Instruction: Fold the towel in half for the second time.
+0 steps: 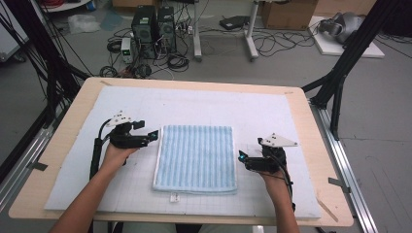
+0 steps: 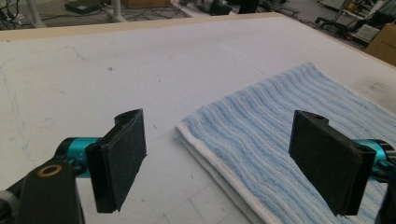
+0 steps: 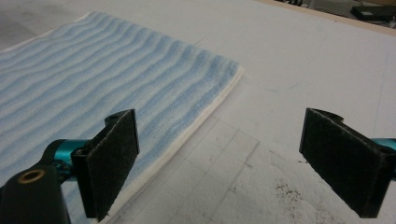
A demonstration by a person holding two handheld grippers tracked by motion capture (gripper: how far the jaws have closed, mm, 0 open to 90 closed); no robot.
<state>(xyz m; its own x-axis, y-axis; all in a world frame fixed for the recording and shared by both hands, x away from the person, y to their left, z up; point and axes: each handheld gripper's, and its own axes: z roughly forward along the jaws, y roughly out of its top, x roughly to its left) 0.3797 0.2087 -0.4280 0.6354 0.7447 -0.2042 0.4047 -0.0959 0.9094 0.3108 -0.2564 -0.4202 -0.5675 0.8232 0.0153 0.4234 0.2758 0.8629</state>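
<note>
Forearms: yours come in over the near table edge, one per side, bracketing the towel so each hand works its own side.
Left gripper (image 1: 154,135): jaws spread wide, holding nothing; tips just beside the towel's left edge, close to its far-left corner. In the left gripper view its pads (image 2: 119,165) straddle that white hem, one over bare mat, one over cloth, which looks like a line-up for a pinch.
Right gripper (image 1: 240,157): also released, empty; tips just beside the towel's right edge, nearer the near-right corner than the far one. In the right gripper view the left pad (image 3: 112,161) sits over the hem, the other over bare mat.
Towel (image 1: 197,158): blue striped with white border, flat and square to the table edges, about mid-table, slightly toward the near edge. Looks doubled at the left hem in the left gripper view, not certain.
Mat (image 1: 209,104): white, covers most of the table (image 1: 311,126); the towel lies on it.
Tag (image 1: 174,197): small white piece on the mat just beyond the towel's near edge, apart from it.
Step, my read: pre-grasp on both side edges, probably for a fold; nothing lifted yet.
Risk: your grippers sit at different depths, so a lift may go up skewed.
</note>
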